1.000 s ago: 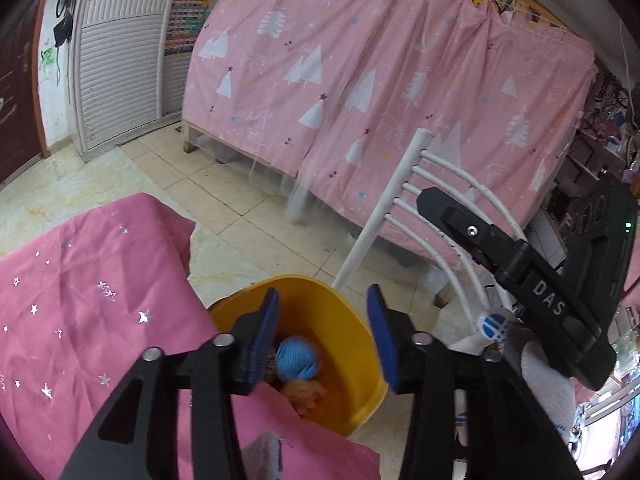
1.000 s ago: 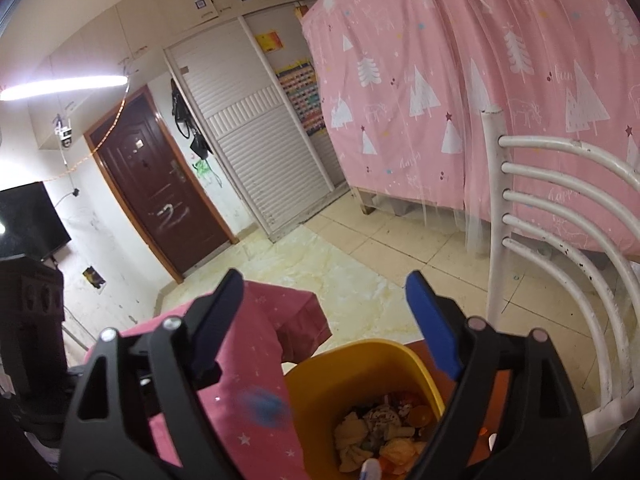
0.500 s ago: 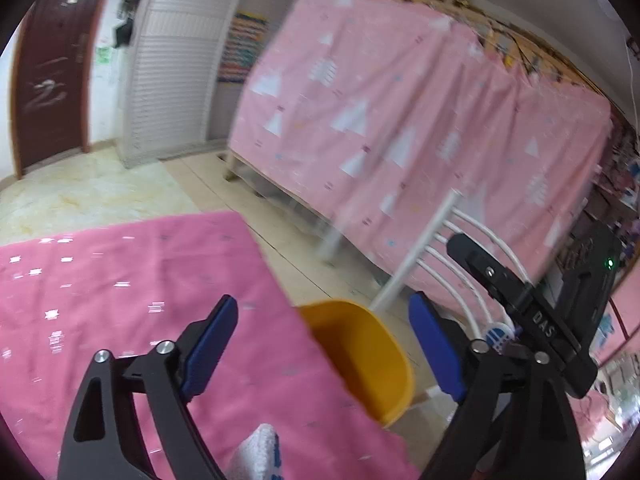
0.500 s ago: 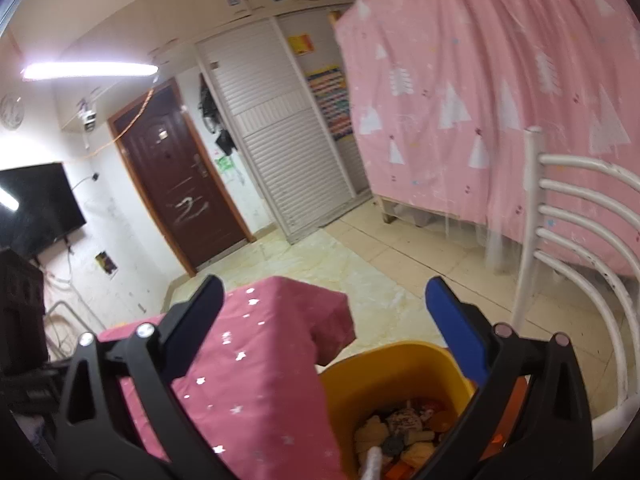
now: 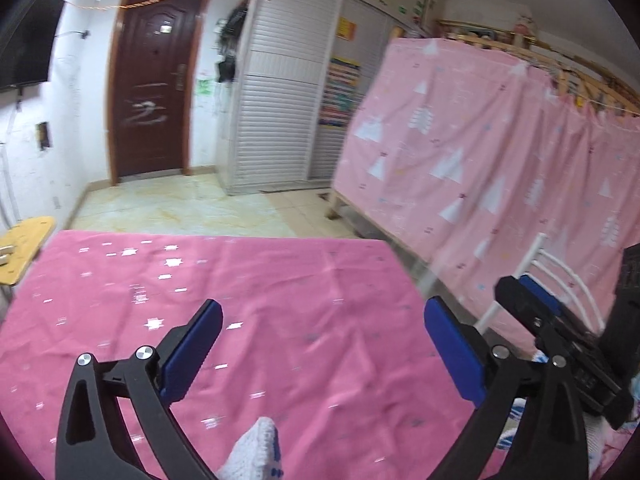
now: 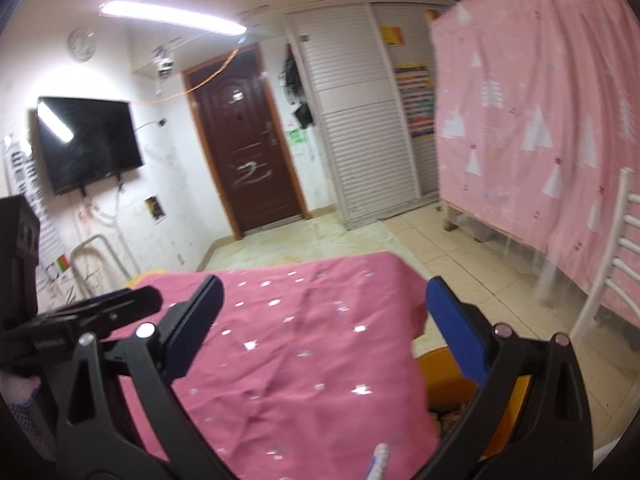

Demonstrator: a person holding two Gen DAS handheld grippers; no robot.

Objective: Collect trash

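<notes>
My left gripper (image 5: 322,304) hangs over the pink star-patterned tablecloth (image 5: 280,280); its blue-padded jaws are opening and nothing is between them. My right gripper (image 6: 324,282) is open and empty above the same cloth (image 6: 300,352). The yellow trash bin (image 6: 444,376) sits off the table's right edge, partly hidden behind the right finger, with crumpled scraps (image 6: 452,416) showing inside. No loose trash shows on the cloth. Each gripper shows at the edge of the other's view. A white-gloved fingertip (image 5: 256,456) shows at the bottom.
A white slatted chair (image 6: 616,264) stands right of the bin, in front of a bed hung with a pink tree-print curtain (image 5: 500,168). A small wooden table (image 5: 24,248) sits at the far left. Tiled floor (image 6: 472,252) runs back to a dark door (image 5: 152,80).
Both grippers swung left, away from the yellow bin and over the pink cloth. The left jaws widened a lot. The blue ball in the bin has dropped out of the left view.
</notes>
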